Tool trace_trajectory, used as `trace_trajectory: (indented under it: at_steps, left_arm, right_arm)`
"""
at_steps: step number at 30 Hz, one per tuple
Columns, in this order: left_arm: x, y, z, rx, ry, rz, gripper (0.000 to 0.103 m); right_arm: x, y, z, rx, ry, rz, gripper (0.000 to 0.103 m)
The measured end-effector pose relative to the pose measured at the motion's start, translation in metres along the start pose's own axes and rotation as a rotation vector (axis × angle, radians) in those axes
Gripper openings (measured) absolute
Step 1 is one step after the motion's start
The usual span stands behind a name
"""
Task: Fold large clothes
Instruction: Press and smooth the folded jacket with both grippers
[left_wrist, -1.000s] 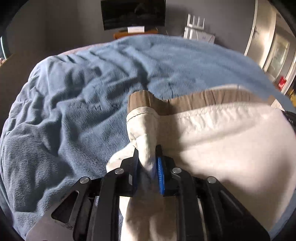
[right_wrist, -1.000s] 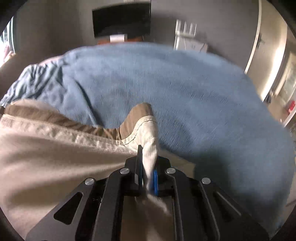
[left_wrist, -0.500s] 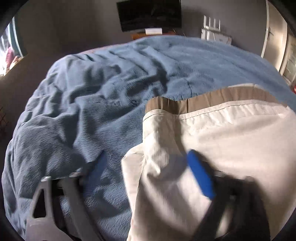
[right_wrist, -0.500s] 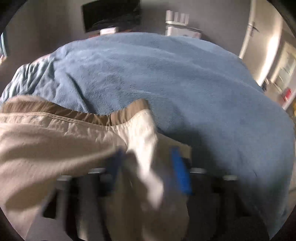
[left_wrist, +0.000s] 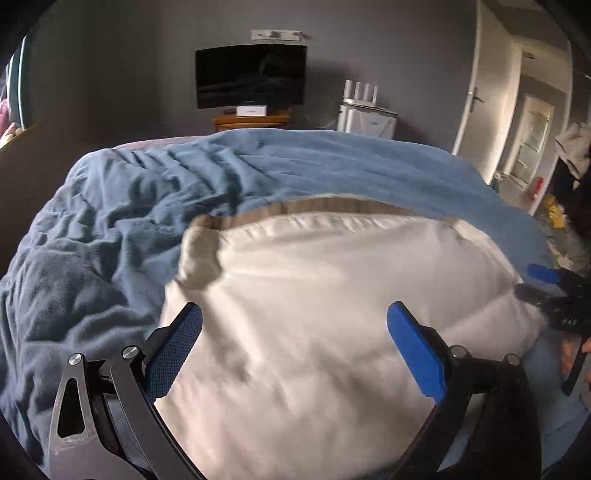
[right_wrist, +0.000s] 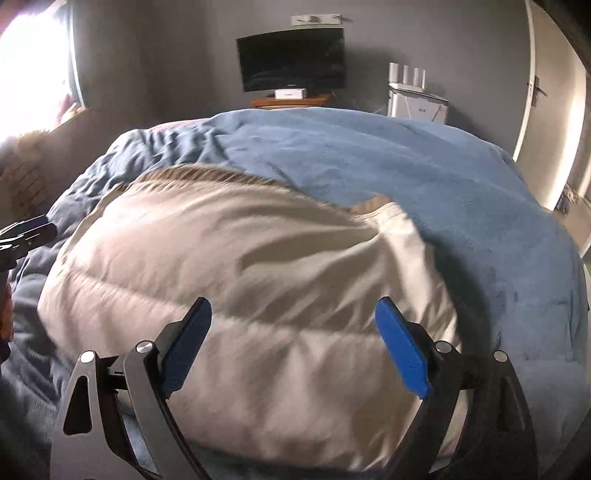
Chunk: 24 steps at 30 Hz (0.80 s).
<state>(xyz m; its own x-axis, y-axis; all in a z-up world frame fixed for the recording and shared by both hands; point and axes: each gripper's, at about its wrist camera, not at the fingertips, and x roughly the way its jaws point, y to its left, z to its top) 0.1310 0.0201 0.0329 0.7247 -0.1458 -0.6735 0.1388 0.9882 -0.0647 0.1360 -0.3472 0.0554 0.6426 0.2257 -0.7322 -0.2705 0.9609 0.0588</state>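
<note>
A cream, beige-lined garment (left_wrist: 325, 306) lies folded flat on the blue bed cover (left_wrist: 122, 229), its brown edge (left_wrist: 332, 205) at the far side. It also shows in the right wrist view (right_wrist: 251, 280). My left gripper (left_wrist: 293, 343) is open and empty, raised above the garment's near left part. My right gripper (right_wrist: 293, 341) is open and empty above the garment's near right part. The right gripper shows at the right edge of the left wrist view (left_wrist: 554, 291), and the left gripper at the left edge of the right wrist view (right_wrist: 22, 236).
The blue cover (right_wrist: 424, 177) is rumpled on the left and smooth on the right. Beyond the bed stand a dark monitor (left_wrist: 251, 75) on a wooden stand, a white appliance (left_wrist: 365, 118) and a door (left_wrist: 491, 96) at the right.
Both grippers were shut on the garment's near corners, then opened and let go. They have pulled back and lifted, and the garment now lies flat on the bed.
</note>
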Motion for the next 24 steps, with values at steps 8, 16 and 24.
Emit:
trace_trajectory:
  at_steps: [8, 16, 24]
  left_arm:
    - [0.011, -0.02, -0.072, 0.013, 0.153, 0.019, 0.096]
    - [0.025, -0.02, -0.073, 0.014, 0.137, 0.045, 0.097]
    - [0.052, -0.024, -0.035, 0.02, 0.123, 0.049, 0.098]
  right_arm:
    - [-0.008, 0.019, -0.05, -0.026, 0.056, -0.019, 0.087]
    - [0.013, 0.009, -0.057, 0.028, 0.076, -0.003, 0.091]
    - [0.048, 0.004, -0.01, 0.1, 0.073, 0.035, 0.092]
